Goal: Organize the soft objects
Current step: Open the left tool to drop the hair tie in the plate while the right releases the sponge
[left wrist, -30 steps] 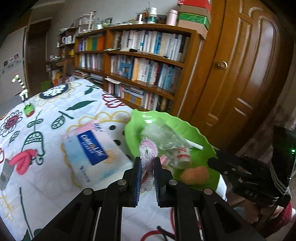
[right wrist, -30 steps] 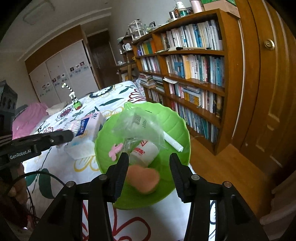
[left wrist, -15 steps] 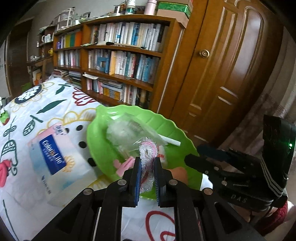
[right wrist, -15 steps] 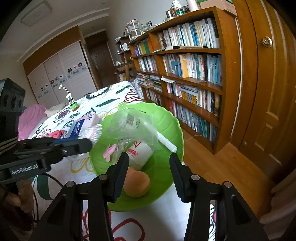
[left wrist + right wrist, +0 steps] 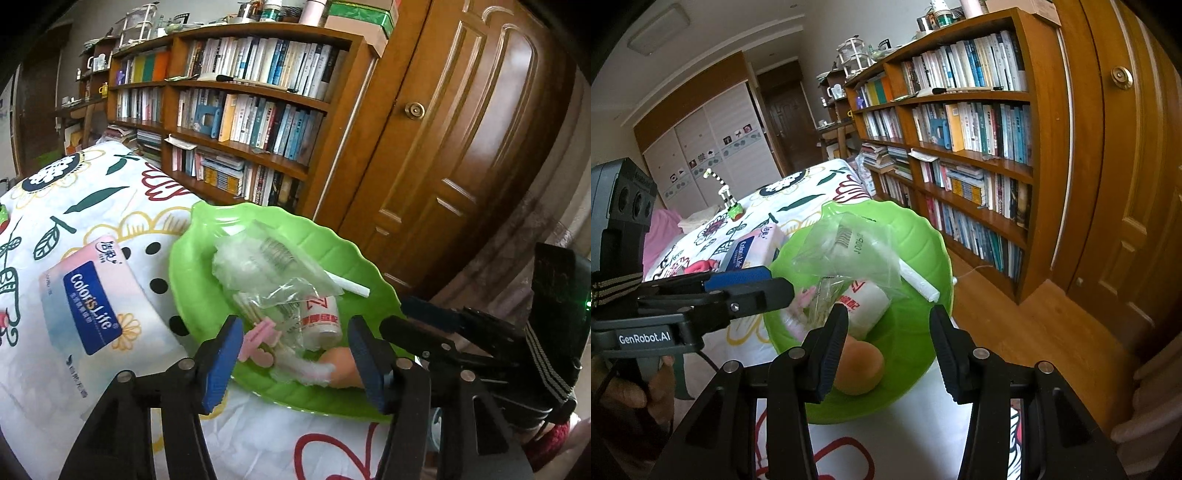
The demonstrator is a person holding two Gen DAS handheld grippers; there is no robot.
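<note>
We are in a room with a big wooden bookshelf and a brown door, over a bed with a flowery white cover. A green bowl shaped like a leaf sits on the bed. Our left gripper was shut on a crinkly pink-and-white wrapper a moment ago — now its jaws have just opened and the wrapper lies in the bowl. So that soft thing is put away. Our right gripper hangs over the bowl, jaws apart, holding nothing. In the bowl are a clear plastic bag, a white tube and a smooth orange sponge. A squashy tissue pack waits beside the bowl — we think it goes next.
</note>
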